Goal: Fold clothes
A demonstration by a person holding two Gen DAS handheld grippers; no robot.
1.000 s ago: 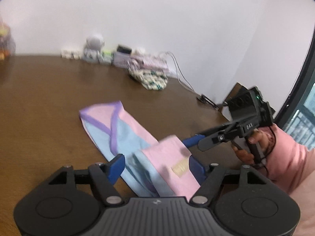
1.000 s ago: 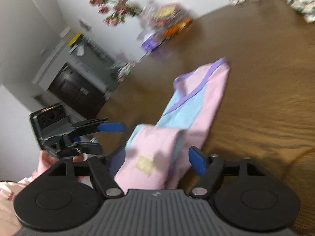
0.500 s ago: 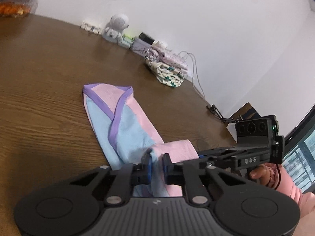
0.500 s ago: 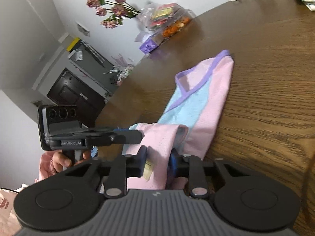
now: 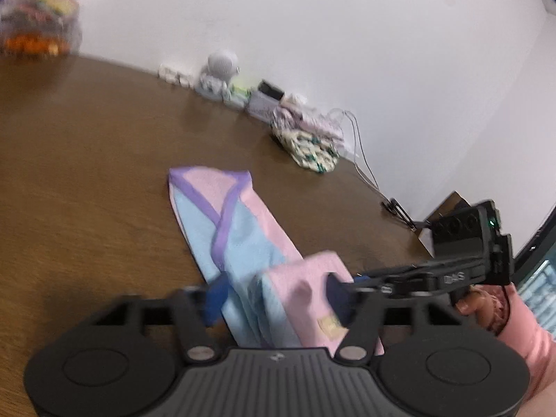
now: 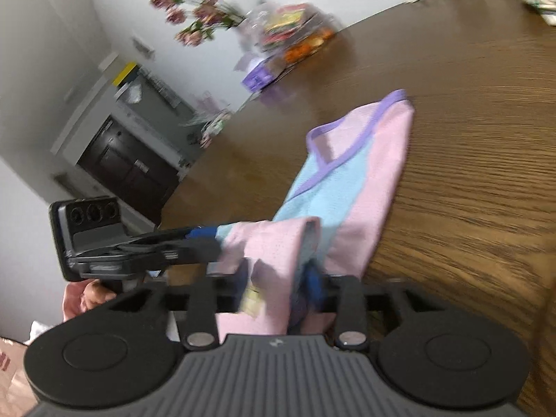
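A pink and light blue garment [image 5: 236,229] with purple trim lies in a long folded strip on the brown table [image 5: 87,160]. Its near end is folded back, pink side up with a small tan label. My left gripper [image 5: 276,293] is open, its blue pads on either side of that near end. My right gripper [image 6: 279,278] is also open around the same end of the garment [image 6: 351,180], seen from the other side. Each gripper shows in the other's view, level with the fold.
A patterned folded cloth pile [image 5: 309,139], a white robot toy [image 5: 220,69], small boxes and a cable [image 5: 365,160] line the far wall edge. A snack bag [image 5: 38,31] sits far left. Flowers [image 6: 198,17] and a dark cabinet [image 6: 128,170] stand beyond the table.
Both grippers were shut on the garment's near end half a second ago; now both have opened and the folded end rests between their pads. The views have shifted slightly.
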